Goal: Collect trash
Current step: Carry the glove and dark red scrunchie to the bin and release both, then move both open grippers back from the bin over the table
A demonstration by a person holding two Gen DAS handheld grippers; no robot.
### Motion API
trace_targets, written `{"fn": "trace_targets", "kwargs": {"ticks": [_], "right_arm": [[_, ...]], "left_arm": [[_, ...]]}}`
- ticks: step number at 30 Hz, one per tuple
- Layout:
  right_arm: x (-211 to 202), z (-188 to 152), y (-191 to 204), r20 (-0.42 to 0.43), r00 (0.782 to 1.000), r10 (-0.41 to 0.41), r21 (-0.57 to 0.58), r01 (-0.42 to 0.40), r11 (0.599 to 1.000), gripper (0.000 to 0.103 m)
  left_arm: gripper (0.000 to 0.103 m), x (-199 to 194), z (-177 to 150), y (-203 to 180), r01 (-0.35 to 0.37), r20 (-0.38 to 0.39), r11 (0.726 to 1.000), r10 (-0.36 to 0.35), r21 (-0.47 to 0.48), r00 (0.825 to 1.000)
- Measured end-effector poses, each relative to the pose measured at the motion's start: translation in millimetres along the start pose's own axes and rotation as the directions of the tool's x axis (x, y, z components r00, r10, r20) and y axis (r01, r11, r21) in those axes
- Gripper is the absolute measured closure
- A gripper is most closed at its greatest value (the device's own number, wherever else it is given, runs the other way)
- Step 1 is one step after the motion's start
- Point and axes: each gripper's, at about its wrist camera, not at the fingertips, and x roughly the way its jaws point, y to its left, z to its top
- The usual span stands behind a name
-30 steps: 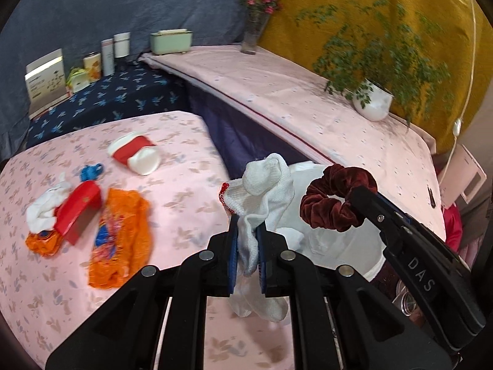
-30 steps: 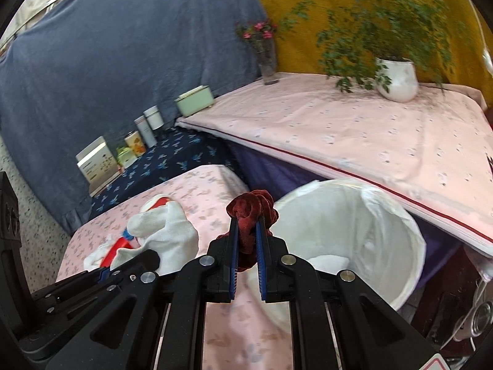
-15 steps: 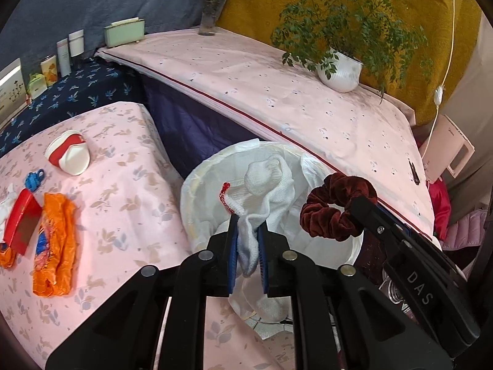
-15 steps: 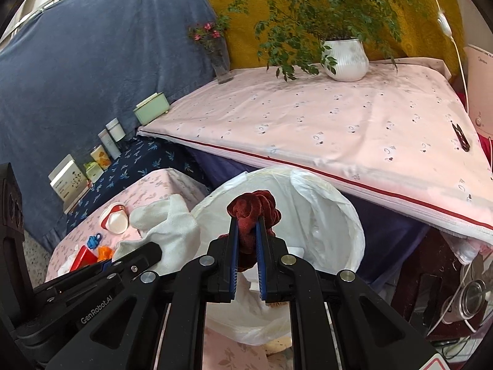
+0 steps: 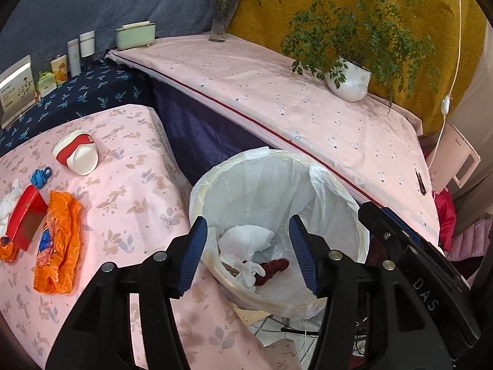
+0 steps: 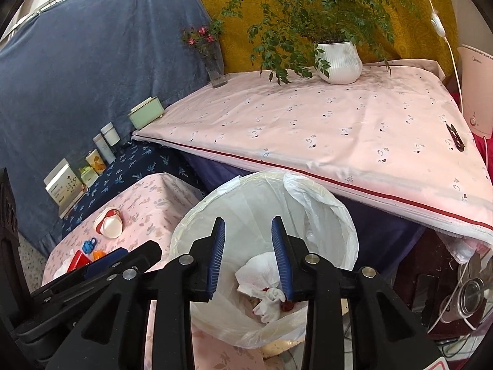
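Observation:
A trash bin with a white liner (image 5: 332, 191) (image 6: 317, 197) stands between the two pink-covered tables. Inside it lie a white sock (image 5: 249, 273) (image 6: 268, 303), a dark red scrunchie (image 5: 275, 266) (image 6: 287, 306) and crumpled white tissue (image 5: 246, 239) (image 6: 258, 269). My left gripper (image 5: 248, 231) hangs over the bin, its jaws opening with nothing between them. My right gripper (image 6: 248, 228) is also above the bin, jaws opening and empty. The right gripper's black body (image 5: 409, 265) shows at the right of the left wrist view.
On the near table (image 5: 129, 185) lie an orange wrapper (image 5: 58, 240), a red box (image 5: 26, 217), a blue clip (image 5: 40, 176), a red-and-white cup (image 5: 77, 151) and white tissue (image 5: 6, 206). The far table carries a potted plant (image 5: 349, 81), a vase (image 5: 222, 24) and a green box (image 5: 135, 34).
Both grippers moved over the bin, then their jaws parted. The white sock dropped from the left one and the dark red scrunchie from the right one into the bin.

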Motion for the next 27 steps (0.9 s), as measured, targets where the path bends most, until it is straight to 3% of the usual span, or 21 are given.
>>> {"fn": "trace_targets", "kwargs": {"ticks": [27], "right_arm": [[-6.1, -6.9, 52.9, -0.008, 0.999, 0.047, -0.093, -0.048, 0.994, 0.065]], "left_arm": [[0.051, -30.5, -1.2, 55.4, -0.087, 0.042, 0.992, 0.091, -0.091, 0.995]]}}
